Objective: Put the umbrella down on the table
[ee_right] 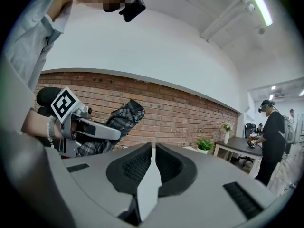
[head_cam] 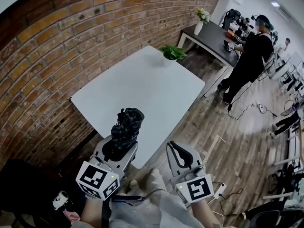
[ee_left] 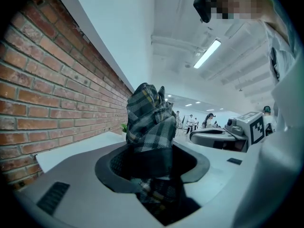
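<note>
The left gripper (head_cam: pixel 121 150) has its jaws part-way open and clamped on the folded plaid umbrella (head_cam: pixel 127 126), gripping it low on the bundle so that most of the fabric sticks out past the jaw tips and tilts slightly up. The right gripper (head_cam: pixel 180 156) hangs just to the right of it, apart from it, with its 2 jaws brought almost together and nothing between them. The umbrella is in the air, short of the white table (head_cam: pixel 142 87), whose near corner lies just ahead of and below the left jaws. The step in hand looks like the carry to the table, with the set-down yet to come. To do it well, take the left gripper forward past the near corner until the whole bundle is over bare tabletop, then lower it with the umbrella laid close to flat, so its length touches down rather than 1 end. Let go only once the fabric rests on the surface, because the soft bundle can roll or slump off an edge. The right gripper has no part in this and is best held aside. Further ahead of the jaws, the small potted plant (head_cam: pixel 171 52) stands at the table's far end, so stop well short of it. Beyond that a person (head_cam: pixel 251 56) stands at a dark table (head_cam: pixel 211 34), well clear of the work
</note>
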{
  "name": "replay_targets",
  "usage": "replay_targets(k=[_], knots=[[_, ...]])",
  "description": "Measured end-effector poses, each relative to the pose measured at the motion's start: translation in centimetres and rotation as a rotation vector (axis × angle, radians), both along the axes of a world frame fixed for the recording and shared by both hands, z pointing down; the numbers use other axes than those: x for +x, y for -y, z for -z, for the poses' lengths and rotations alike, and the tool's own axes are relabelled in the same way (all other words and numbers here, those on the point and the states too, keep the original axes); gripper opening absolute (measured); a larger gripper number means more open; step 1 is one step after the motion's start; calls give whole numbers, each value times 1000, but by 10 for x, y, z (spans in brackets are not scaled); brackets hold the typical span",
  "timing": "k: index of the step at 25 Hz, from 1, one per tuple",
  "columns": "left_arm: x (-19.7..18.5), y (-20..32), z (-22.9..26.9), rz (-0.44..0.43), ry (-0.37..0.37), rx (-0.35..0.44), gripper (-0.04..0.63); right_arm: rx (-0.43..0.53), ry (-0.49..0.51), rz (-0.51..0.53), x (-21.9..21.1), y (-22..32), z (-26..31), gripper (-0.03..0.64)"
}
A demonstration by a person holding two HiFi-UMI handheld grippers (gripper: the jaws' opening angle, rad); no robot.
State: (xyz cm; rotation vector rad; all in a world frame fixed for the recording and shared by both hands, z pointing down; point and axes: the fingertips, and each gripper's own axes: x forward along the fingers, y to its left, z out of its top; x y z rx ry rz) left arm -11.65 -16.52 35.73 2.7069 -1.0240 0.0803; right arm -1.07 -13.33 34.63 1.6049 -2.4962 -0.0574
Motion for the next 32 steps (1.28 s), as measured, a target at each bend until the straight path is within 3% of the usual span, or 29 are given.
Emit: replay_targets(k=[17,20,32], knots=[[63,83,-34,19,66,-51,218,-46,20,49,50,74,-18,57],[80,103,-39,16,77,-65,218,-9,48,68,63,87,-18,57],[169,203,-77,-51,159,-91,218,-48,46,79,123,139,-39,57]])
